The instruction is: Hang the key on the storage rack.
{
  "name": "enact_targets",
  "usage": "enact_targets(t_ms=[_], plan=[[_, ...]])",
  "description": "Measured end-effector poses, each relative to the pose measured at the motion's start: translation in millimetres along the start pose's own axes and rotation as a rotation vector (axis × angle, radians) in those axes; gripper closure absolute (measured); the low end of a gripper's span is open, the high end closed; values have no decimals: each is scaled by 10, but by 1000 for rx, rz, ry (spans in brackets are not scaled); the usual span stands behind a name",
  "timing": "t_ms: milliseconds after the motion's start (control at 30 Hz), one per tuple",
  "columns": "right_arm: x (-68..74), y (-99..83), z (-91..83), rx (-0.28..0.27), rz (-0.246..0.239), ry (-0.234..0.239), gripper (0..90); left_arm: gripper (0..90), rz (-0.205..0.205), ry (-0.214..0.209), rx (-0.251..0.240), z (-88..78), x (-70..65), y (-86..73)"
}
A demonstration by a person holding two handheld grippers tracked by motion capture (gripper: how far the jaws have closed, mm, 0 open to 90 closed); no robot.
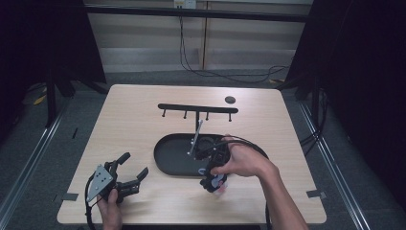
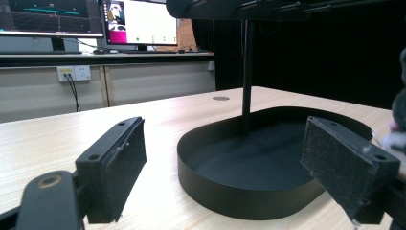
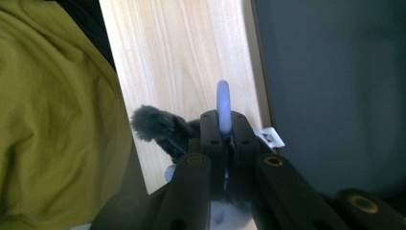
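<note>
**Blue ring pinched tight, fluffy grey bit hanging off it**

Blue plastic ring (image 3: pixel 223 106) is clamped edge-on between the closed jaws of the right gripper (image 1: pixel 214 180), near the table's (image 1: pixel 124 120) front edge, just in front of the black oval tray (image 1: pixel 167 160). Dark grey fur (image 3: pixel 155 127) and a small white tag (image 3: pixel 269 137) are seen right beside the jaws. Left gripper (image 1: pixel 136 168) is held wide and empty, pointed at the tray.

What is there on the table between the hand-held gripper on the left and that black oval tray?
Nothing: in the high view, bare wooden table separates the open left hand-held gripper from the black tray. The left gripper view shows the same bare wood before the tray.
</note>
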State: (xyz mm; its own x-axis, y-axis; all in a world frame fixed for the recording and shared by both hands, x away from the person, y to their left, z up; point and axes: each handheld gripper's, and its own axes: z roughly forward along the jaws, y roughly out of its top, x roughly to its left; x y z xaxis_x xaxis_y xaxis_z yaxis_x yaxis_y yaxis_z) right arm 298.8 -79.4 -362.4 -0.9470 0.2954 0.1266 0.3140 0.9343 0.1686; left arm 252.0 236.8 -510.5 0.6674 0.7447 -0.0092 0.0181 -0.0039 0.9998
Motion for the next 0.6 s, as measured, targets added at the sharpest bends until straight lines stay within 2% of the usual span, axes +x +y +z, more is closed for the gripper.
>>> enact_targets(t_ms=[133, 367, 467, 600], plan=[[-15, 7, -76, 0, 5, -2, 875, 152, -1, 0, 0, 0, 0, 0], [-136, 69, -188, 0, -15, -24, 875, 152, 1, 0, 0, 0, 1, 0], [-150, 101, -247, -15, -24, -30, 875, 152, 6, 1, -1, 0, 4, 1], [-161, 139, -324, -3, -20, -38, 875, 152, 6, 1, 0, 0, 4, 1]])
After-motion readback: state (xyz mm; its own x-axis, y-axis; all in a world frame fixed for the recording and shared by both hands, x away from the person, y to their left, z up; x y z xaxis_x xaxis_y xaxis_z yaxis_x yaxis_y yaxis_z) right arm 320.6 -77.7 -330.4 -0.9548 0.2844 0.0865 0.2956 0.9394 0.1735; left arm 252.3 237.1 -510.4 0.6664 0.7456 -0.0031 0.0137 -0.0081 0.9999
